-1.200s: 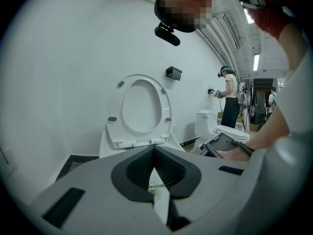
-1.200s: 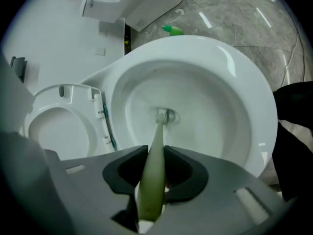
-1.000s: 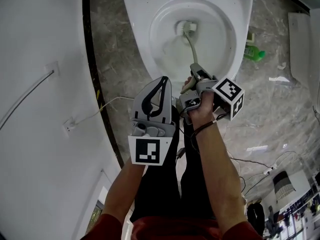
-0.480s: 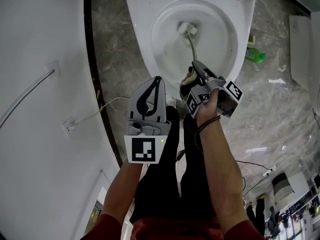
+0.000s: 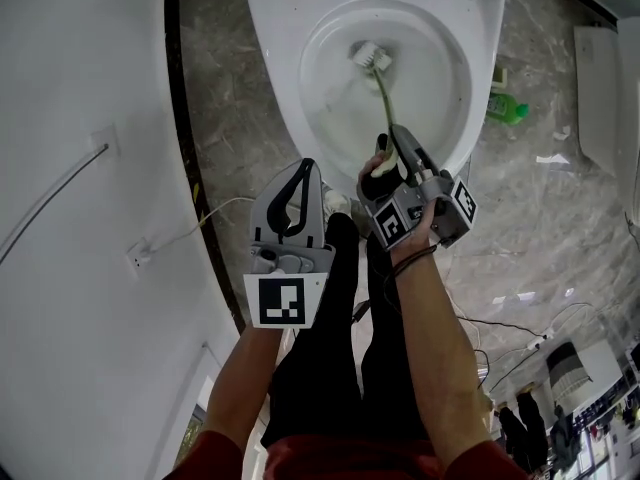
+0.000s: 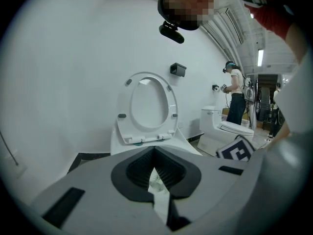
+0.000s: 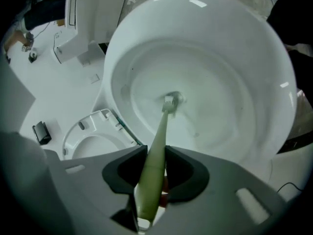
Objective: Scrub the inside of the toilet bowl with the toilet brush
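From the head view, I hold the right gripper (image 5: 392, 138) over the near rim of the toilet bowl (image 5: 285, 88), clamped on the handle of the toilet brush (image 5: 380, 93). The brush slants down into the bowl. Its white head (image 5: 371, 56) sits on the far half of the bowl's inside, a little left of centre and apart from the rim all round. The left gripper (image 5: 307, 165) hangs just outside the bowl's near left edge with its jaws drawn to a point. Left of the bowl, only a narrow strip of marble floor (image 5: 215, 108) separates it from a black skirting line (image 5: 180, 118) and the white wall (image 5: 80, 168). Right of the bowl the floor is wider. A green bottle (image 5: 506, 106) lies there just beside the rim, its label too small to read. The only print on the grippers is the black-and-white square markers.

In the left gripper view, the jaws (image 6: 154, 153) are together with nothing between them. Beyond them, behind the bowl, the seat (image 6: 146, 106) stands raised against the wall. A second toilet (image 6: 222, 131) and a person (image 6: 235, 99) are well off to the right of the bowl.

In the right gripper view, both jaws (image 7: 155, 153) press on the pale green brush handle (image 7: 157, 146), which runs forward between them. The bristle end (image 7: 169, 101) touches the bowl's inner wall (image 7: 234, 97) near the middle, with smooth ceramic on every side. The raised seat (image 7: 93, 136) shows at the bowl's lower left.
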The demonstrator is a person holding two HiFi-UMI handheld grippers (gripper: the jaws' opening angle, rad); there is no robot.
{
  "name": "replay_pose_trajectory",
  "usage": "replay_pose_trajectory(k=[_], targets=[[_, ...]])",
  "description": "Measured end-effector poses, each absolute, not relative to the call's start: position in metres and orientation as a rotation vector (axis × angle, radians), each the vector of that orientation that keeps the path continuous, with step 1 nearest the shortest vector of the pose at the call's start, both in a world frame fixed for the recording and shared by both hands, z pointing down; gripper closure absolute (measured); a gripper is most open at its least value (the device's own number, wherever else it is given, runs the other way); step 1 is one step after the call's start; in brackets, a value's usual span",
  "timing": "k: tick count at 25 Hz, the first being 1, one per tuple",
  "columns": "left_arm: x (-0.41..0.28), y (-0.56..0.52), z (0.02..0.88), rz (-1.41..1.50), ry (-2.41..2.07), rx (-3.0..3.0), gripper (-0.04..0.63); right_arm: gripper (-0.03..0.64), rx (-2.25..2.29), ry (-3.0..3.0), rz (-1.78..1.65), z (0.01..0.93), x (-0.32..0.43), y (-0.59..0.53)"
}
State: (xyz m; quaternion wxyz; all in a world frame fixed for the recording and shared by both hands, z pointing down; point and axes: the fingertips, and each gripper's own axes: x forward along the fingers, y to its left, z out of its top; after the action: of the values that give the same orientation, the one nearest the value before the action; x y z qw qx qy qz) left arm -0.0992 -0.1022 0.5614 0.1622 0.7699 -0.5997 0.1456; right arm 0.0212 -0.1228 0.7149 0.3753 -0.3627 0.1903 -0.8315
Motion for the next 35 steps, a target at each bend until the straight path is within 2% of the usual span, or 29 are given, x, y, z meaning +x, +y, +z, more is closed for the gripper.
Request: replay_pose_trajectory(k=[6,22,30,35], targets=[[-0.104,-0.118,0.546,0.359,-1.774,2.203,0.591,0.494,-0.825,0.432,-2.051,0.702,0.023,-0.121],[-0.096,-0.12,0.543,0.343,-1.765,2.206,0.591,0.491,-1.156,0.778,-2.257,0.722,0.03,-0.135],[-0.095,-0.124,0.535,0.325,-1.776,2.215,0.591,0.5,-1.648,1.776,-2.112,0.687,0.072,-0.158],[-0.09,-0.121,0.535,0.325,-1.767,2.209,0.591,0.502,-1.957,2.55,-1.801,0.68,0.064,-0.15]])
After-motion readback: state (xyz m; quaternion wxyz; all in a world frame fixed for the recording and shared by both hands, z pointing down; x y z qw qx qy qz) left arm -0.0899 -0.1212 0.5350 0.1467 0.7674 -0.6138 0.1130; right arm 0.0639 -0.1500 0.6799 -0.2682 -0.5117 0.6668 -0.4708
